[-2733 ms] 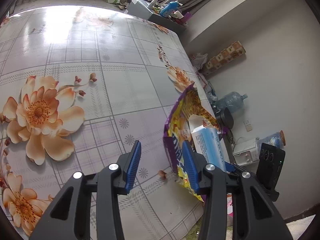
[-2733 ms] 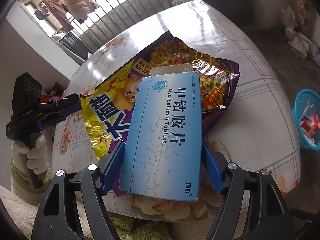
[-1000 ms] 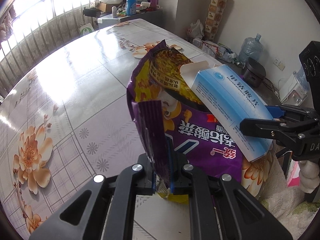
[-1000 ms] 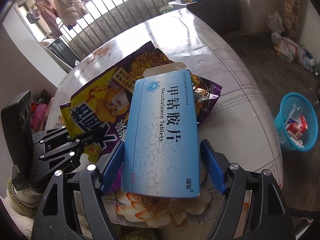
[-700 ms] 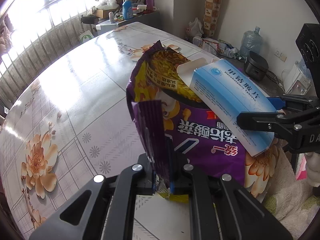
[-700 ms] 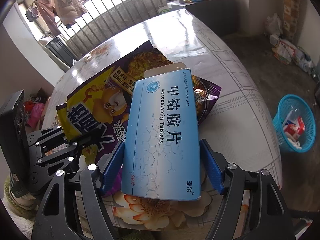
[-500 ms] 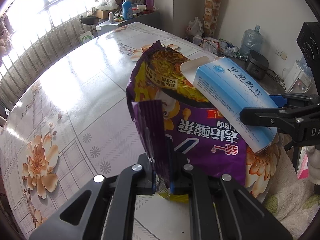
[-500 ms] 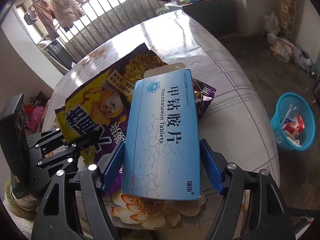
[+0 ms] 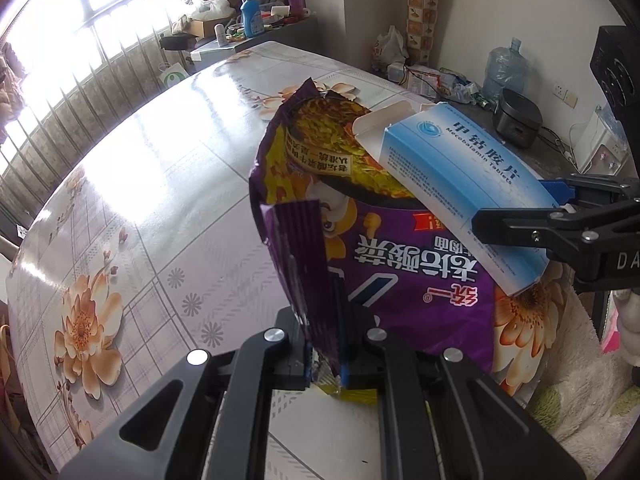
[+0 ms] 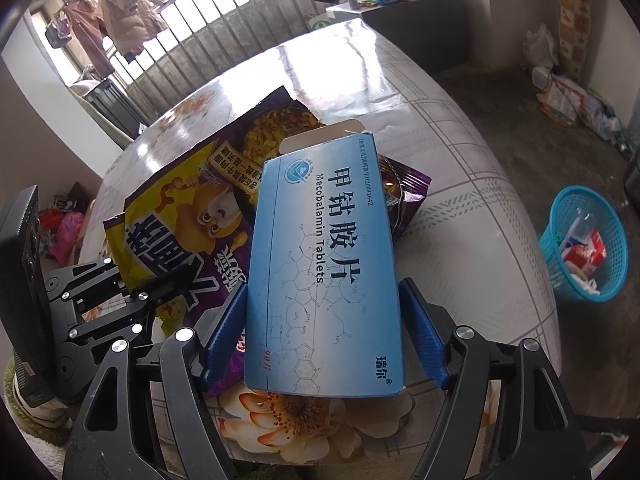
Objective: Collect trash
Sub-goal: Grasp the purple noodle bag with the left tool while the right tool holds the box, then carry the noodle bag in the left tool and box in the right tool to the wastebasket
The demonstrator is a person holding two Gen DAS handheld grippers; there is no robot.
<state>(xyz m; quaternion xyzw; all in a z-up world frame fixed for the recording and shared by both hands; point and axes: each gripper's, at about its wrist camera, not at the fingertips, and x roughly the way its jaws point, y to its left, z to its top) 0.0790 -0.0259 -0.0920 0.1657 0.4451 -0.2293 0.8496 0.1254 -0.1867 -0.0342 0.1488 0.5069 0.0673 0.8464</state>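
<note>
My left gripper [image 9: 326, 364] is shut on the edge of a purple and yellow noodle bag [image 9: 400, 256] and holds it up off the floral table [image 9: 160, 184]. The bag also shows in the right wrist view [image 10: 188, 220], held by the left gripper [image 10: 132, 288]. My right gripper [image 10: 322, 336] is shut on a blue tablet box [image 10: 324, 260] with an open end flap. In the left wrist view the box [image 9: 456, 172] lies over the bag's open mouth, held by the right gripper [image 9: 520, 216].
A blue trash basket [image 10: 584, 244] with trash inside stands on the floor right of the table. A side table with bottles [image 9: 248, 28] stands by the barred window. A water jug [image 9: 506, 68] and a cooker [image 9: 518, 124] sit by the wall.
My left gripper shut on the noodle bag's edge and raised it. The right gripper keeps the tablet box at the bag's mouth. Both drifted slightly in the last second.
</note>
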